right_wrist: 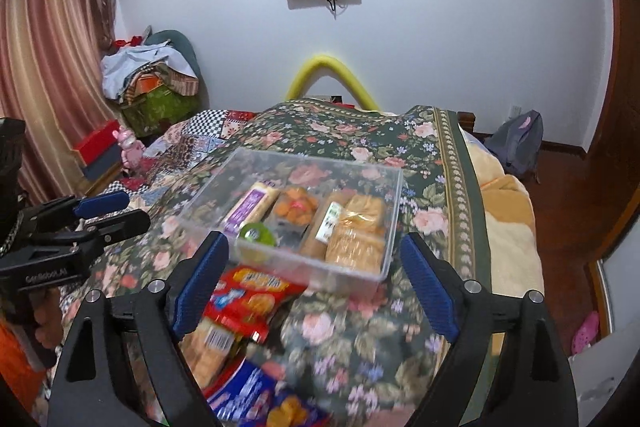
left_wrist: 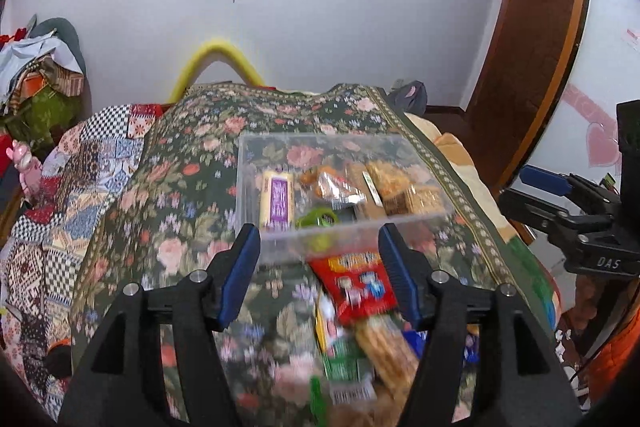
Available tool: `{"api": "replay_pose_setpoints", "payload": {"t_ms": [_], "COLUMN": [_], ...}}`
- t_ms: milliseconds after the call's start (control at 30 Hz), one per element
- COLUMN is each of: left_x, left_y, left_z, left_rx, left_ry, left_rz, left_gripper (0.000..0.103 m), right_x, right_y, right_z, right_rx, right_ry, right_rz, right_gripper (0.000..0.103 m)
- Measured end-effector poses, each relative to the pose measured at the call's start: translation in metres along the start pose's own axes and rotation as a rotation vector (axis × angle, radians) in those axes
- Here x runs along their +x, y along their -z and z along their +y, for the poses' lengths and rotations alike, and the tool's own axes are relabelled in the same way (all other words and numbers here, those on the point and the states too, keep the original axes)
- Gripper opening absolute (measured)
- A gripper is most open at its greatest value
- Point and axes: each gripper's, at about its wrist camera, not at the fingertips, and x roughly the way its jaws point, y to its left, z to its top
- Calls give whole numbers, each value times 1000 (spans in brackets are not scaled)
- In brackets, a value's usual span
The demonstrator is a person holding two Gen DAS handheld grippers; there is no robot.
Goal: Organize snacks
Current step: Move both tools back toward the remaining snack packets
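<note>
Squarely on the dark floral bedspread (right_wrist: 360, 131): clear rectangular plastic bin (right_wrist: 394, 183) holding wrapped snacks, with loose red, green and blue snack packets (left_wrist: 356, 287) heaped just in front. Above those, left gripper (left_wrist: 320, 269) and right gripper (right_wrist: 316, 281), jaws apart, gripping nothing.

floral bedspread (right_wrist: 400, 155), clear tub (right_wrist: 394, 203), loose snack packets (right_wrist: 248, 299)
</note>
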Motion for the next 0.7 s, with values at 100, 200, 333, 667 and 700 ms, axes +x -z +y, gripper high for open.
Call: {"api": "replay_pose_setpoints", "payload": {"t_ms": [100,200,333,667,700], "left_x": [-5,-7,-3,11,13], "left_y": [15,35,61,113,116], "left_z": [-1,-3,-7,-24,-24], "left_rx": [-2,-11,1,43,45], "left_ry": [4,14,22,39,40], "left_rz": [26,63,121,228,232], "left_gripper": [62,62,62,62,63], "right_x": [-9,-12,-13,8,12], "right_y": [15,29,51,96,99], "right_z": [5,8,13,22,23], "right_rx": [-5,-7,0,4,-4], "right_ry": [-8,-8,-32,-72,-70], "right_rz": [5,25,67,196,212], "right_gripper": [90,90,90,90,90]}}
